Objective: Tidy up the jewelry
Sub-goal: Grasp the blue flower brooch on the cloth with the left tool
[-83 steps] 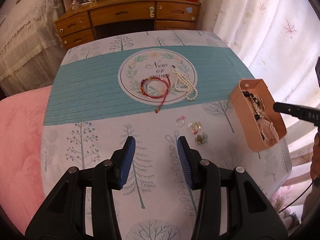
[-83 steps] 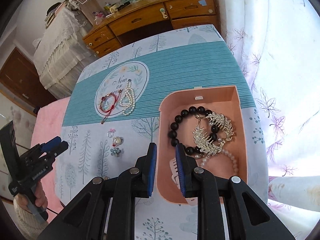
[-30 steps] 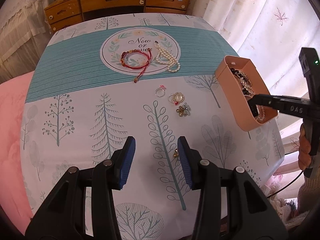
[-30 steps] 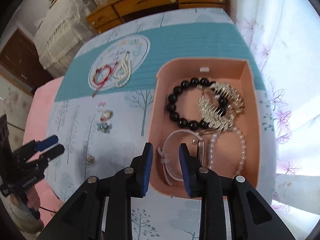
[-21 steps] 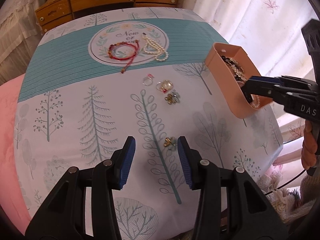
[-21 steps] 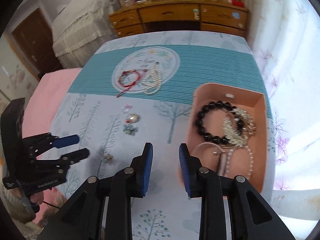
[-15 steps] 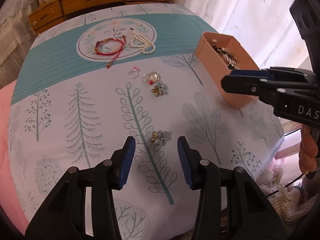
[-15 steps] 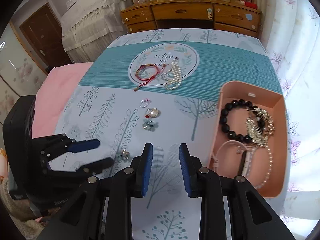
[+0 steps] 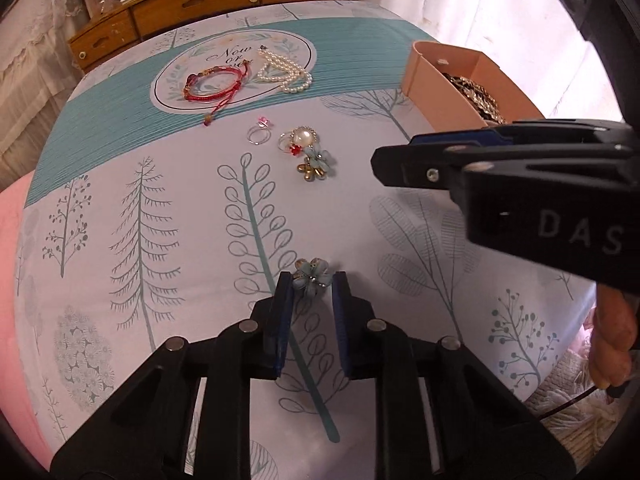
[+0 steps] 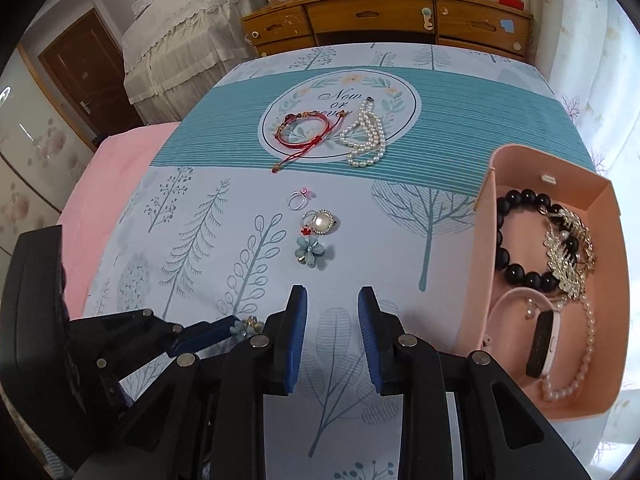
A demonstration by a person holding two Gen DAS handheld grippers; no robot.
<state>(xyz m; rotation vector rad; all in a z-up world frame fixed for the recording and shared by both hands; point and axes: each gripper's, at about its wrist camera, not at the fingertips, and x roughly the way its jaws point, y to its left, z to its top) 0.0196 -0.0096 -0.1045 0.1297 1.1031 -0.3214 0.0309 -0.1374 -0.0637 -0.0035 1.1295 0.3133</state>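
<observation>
My left gripper (image 9: 308, 280), lower centre of frame, has just been closing around the blue flower earring (image 9: 311, 278); contact unclear. My right gripper (image 10: 332, 304) is part-open, empty.

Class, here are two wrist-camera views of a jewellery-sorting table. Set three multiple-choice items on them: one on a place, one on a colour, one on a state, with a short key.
1. Where does the black bead bracelet lie?
A. In the pink box
B. On the wooden dresser
C. Between gripper fingers

2. What colour is the cord bracelet on the round print?
A. Green
B. Red
C. Black

3. How is the right hand-held gripper?
A. Shut on a ring
B. Shut on a pearl necklace
C. Open, holding nothing

Key:
1. A, it rests on the box floor beside a sparkly comb.
2. B, its cord is plainly red.
3. C, only tablecloth shows between its blue pads.
</observation>
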